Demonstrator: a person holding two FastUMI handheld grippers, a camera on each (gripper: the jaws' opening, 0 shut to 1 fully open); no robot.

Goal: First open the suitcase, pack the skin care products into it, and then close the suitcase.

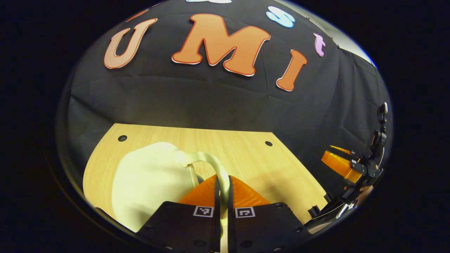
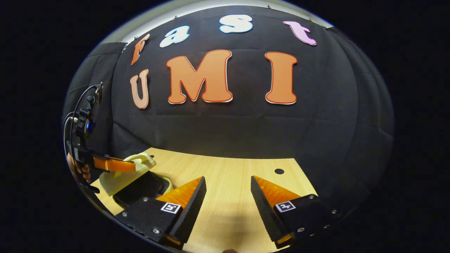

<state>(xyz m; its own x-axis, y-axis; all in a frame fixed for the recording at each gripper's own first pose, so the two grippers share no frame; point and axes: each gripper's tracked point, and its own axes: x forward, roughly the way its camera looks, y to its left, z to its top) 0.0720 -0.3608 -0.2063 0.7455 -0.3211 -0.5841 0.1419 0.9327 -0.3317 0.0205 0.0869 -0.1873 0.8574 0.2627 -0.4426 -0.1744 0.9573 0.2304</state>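
Suitcase lid half raised by its handle

Suitcase (image 2: 132, 177) sits at the left end of the tabletop (image 2: 228, 182), a small cream case with a dark inside. In the right gripper view its lid (image 2: 121, 175) is tilted up off the base, with a dark gap showing under it, so the case looks part open rather than fully open. In the left gripper view the lid fills the near left of the wooden top as a pale rounded shell, and the curved handle (image 1: 207, 160) arches from it toward the camera.

Left claw (image 1: 222, 191) is pressed together on that handle, with the loop running down between its two fingers; the right gripper view shows the same claw (image 2: 114, 164) at the lid's upper edge, held by a hand (image 2: 79, 168). Right claw (image 2: 227, 191) is spread wide and holds nothing, hovering over bare wood to the right of the case, well apart from it.

No skin care products can be made out on the wood here.

Judging by this, opening is the step in hand. To do it well, the lift should follow the arc of the hinge rather than pull straight up, so the base does not drag or tip. The handle is thin and smooth and may slip, so the pinch wants to stay firm until the lid rests open. The free claw could steady the base if it starts to slide
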